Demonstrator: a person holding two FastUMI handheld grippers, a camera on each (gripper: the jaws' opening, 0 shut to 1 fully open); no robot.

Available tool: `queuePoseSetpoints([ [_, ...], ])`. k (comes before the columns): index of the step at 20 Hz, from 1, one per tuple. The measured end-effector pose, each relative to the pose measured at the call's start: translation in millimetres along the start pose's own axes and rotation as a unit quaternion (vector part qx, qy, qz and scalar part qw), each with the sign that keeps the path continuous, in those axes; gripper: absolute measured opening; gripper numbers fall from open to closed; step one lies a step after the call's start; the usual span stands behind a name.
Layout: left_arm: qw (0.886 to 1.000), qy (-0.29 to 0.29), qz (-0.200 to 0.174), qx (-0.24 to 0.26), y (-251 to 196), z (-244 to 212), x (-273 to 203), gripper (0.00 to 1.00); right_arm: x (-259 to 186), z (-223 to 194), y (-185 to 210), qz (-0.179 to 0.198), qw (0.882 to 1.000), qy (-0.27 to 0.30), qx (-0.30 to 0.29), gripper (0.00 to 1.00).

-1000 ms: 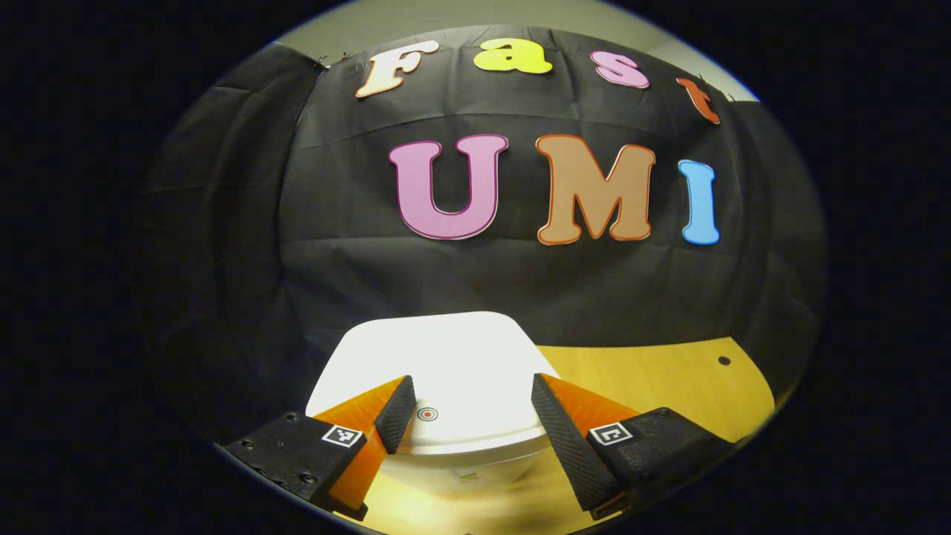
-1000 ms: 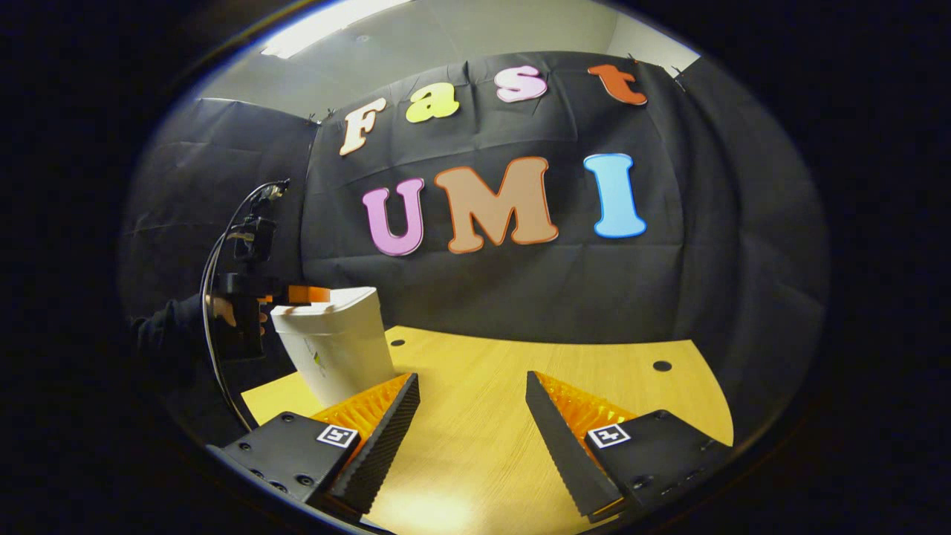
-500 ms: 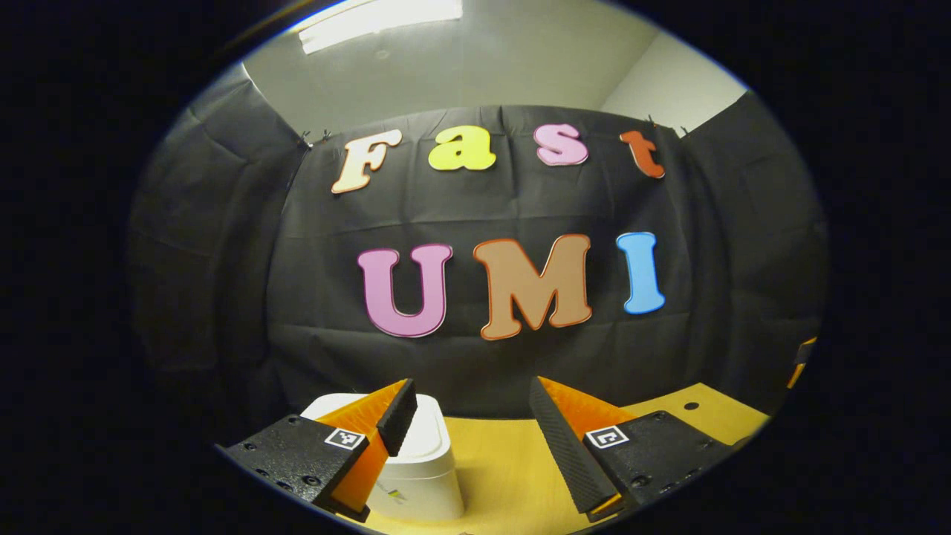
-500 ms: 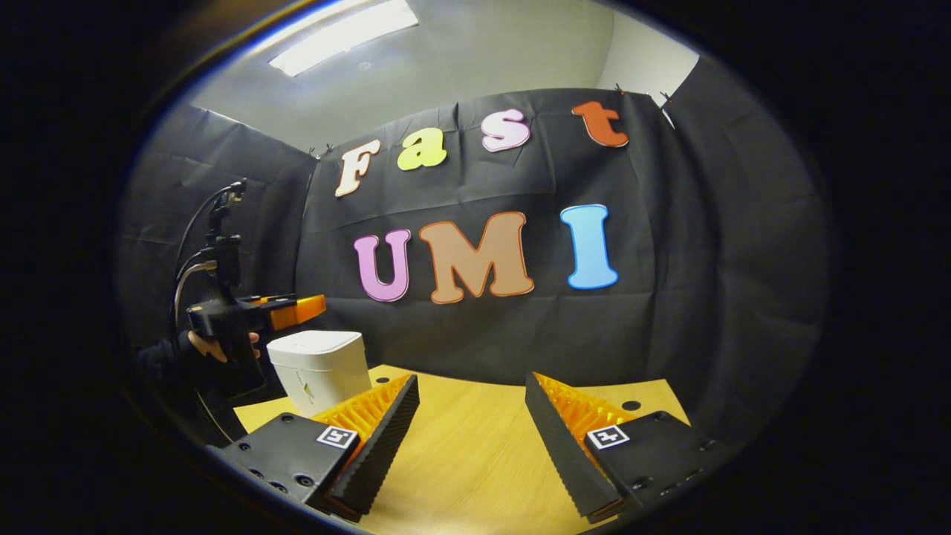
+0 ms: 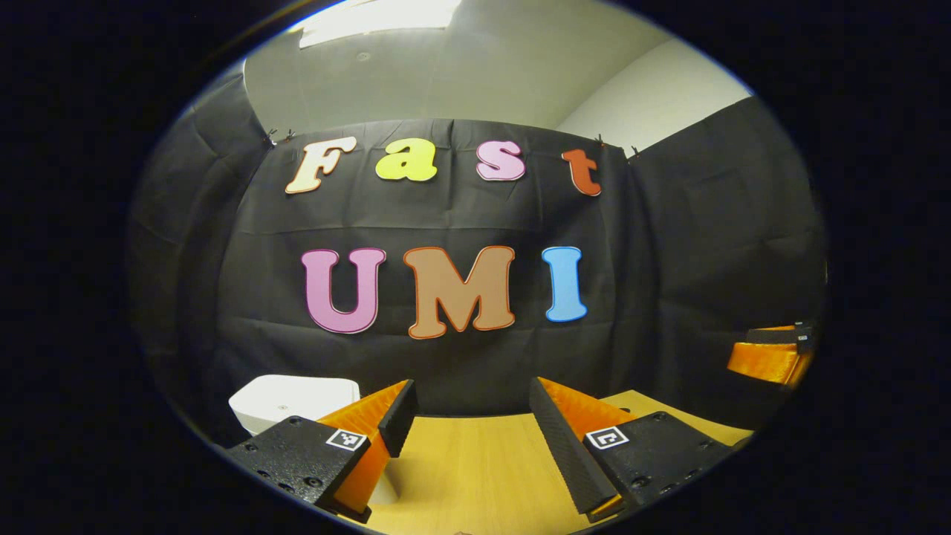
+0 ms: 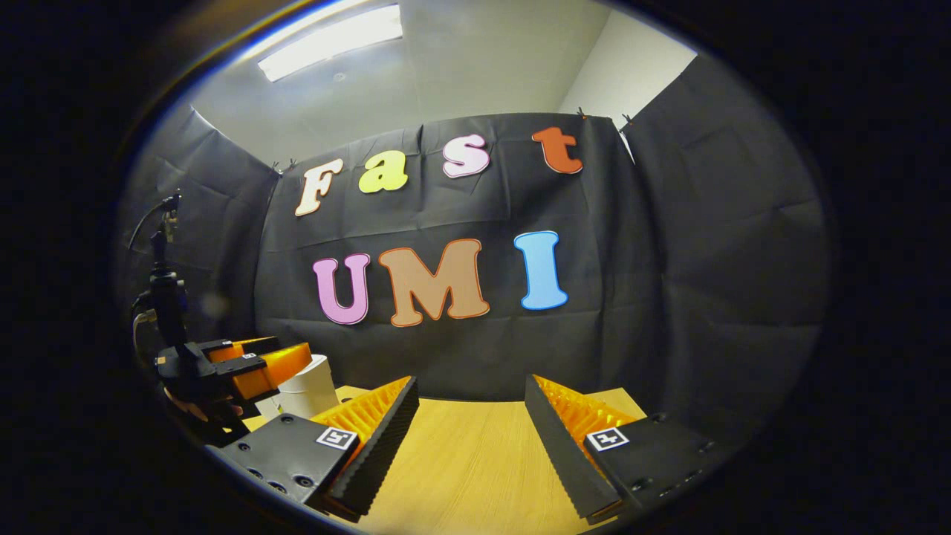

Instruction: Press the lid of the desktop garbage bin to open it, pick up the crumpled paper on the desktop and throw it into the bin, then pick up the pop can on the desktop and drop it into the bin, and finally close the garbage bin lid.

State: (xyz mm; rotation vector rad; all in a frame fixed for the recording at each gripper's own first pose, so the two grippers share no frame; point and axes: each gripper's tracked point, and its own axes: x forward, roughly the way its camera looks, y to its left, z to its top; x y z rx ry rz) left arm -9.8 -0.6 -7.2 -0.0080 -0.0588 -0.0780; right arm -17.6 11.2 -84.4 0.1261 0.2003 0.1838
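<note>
The white plastic rounded bin (image 5: 293, 401) stood lid-down at the lower left on the wooden desk (image 5: 475, 468), both left tongs (image 5: 468, 420) and right tongs (image 6: 469, 423) spread and empty, so backing off level, clear of the lid, looked wisest.

Both cameras ride low over the bench (image 5: 475, 468), facing the booth's back wall. The left gripper view sits left, the white bin (image 5: 290, 401) near; the right gripper view sits farther right. They share the bench, the bin (image 6: 308, 386) and the wall.
</note>
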Motion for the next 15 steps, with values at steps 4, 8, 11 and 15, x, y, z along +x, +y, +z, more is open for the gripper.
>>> queuePoseSetpoints([
  [4, 0.999, 0.003, -0.018, -0.026, -12, 1, -8, 0.91, -4, 2, 1, -0.019, 1.000, -0.005, -0.001, 0.96],
  [8, 0.999, 0.003, -0.021, -0.027, -10, 4, -9, 0.91, -4, 4, -4, -0.034, 0.999, -0.012, 0.005, 0.96],
  [11, 0.999, 0.008, -0.027, -0.017, -10, 4, -11, 0.93, -4, 0, -7, -0.041, 0.999, -0.004, 0.007, 0.96],
  [15, 0.999, 0.004, -0.038, -0.009, -15, 9, -10, 0.93, -5, 2, -6, -0.041, 0.999, -0.003, 0.007, 0.96],
])
